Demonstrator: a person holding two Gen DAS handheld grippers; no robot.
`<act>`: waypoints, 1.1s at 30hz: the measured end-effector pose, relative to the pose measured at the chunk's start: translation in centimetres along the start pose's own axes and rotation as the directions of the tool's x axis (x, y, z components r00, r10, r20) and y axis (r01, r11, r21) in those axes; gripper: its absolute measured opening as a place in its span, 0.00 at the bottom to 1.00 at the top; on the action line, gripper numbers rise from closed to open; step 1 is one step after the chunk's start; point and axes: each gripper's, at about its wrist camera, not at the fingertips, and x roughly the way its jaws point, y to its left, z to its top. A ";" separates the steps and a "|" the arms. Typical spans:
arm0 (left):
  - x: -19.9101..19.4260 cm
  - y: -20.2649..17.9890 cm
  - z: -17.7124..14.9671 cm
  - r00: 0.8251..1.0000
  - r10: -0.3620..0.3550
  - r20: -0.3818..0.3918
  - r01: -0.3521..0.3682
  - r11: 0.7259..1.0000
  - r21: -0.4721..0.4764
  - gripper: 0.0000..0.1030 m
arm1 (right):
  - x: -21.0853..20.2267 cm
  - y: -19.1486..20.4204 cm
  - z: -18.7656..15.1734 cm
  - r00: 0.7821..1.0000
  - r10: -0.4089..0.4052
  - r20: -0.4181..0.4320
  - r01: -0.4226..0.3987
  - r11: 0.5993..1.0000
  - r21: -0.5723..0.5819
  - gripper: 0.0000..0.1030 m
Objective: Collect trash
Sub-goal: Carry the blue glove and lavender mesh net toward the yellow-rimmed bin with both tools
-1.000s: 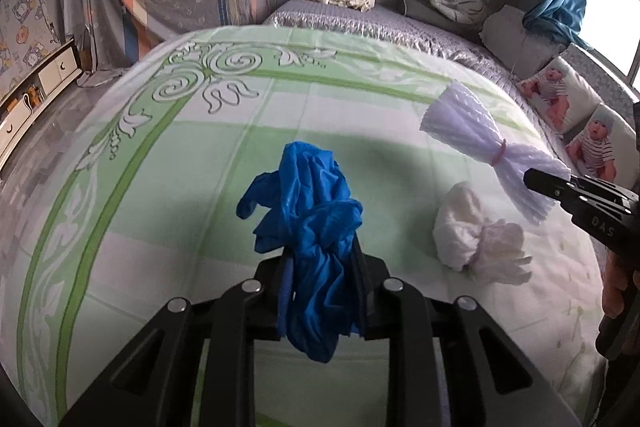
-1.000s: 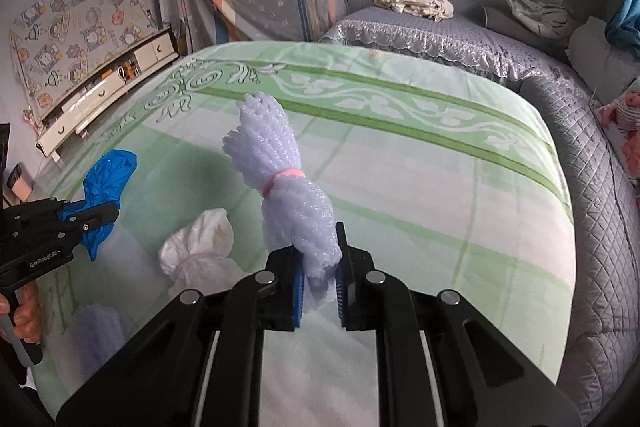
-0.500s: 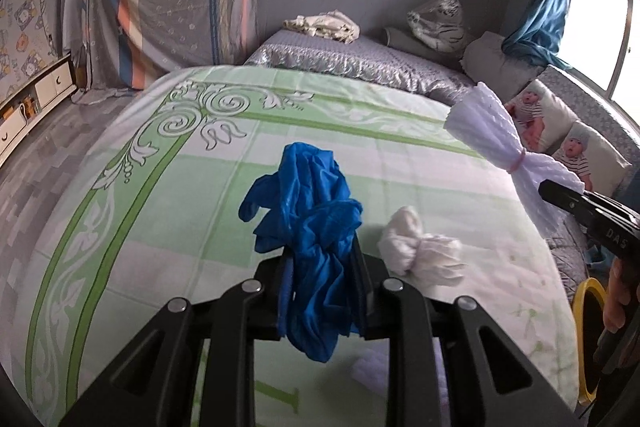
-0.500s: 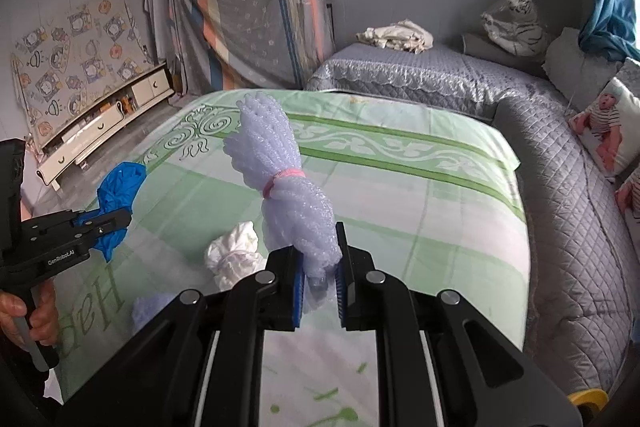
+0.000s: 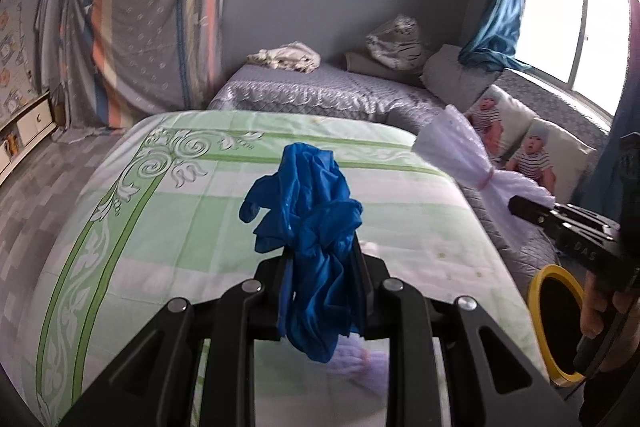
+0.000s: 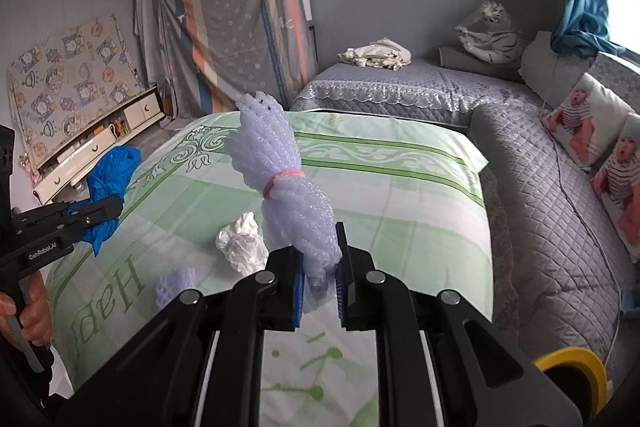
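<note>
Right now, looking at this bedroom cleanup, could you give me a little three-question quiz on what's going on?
1. True or false: the left tool is shut on a crumpled blue glove.
2. What is tied around the white foam net bundle held in the right tool: A) a pink band, B) a green ribbon, C) black tape?
3. Name one piece of trash not yet picked up from the green bedspread.

Key
1. True.
2. A.
3. The crumpled white tissue, or the small foam net piece nearer the bed's edge.
</note>
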 end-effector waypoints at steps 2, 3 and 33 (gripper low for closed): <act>-0.6 -0.9 0.2 1.000 -0.016 0.011 0.016 1.000 0.014 0.21 | -1.0 -0.5 -0.4 1.000 -0.008 0.010 0.008 1.000 0.013 0.11; -0.9 -1.4 0.3 1.000 -0.026 0.018 0.025 0.999 0.024 0.21 | -1.5 -0.7 -0.6 1.000 -0.012 0.013 0.012 1.000 0.018 0.11; -2.3 -16.4 1.4 0.958 -0.284 0.036 0.265 0.927 0.264 0.21 | -13.4 -11.9 -7.1 0.949 -0.298 0.106 0.258 0.923 0.285 0.11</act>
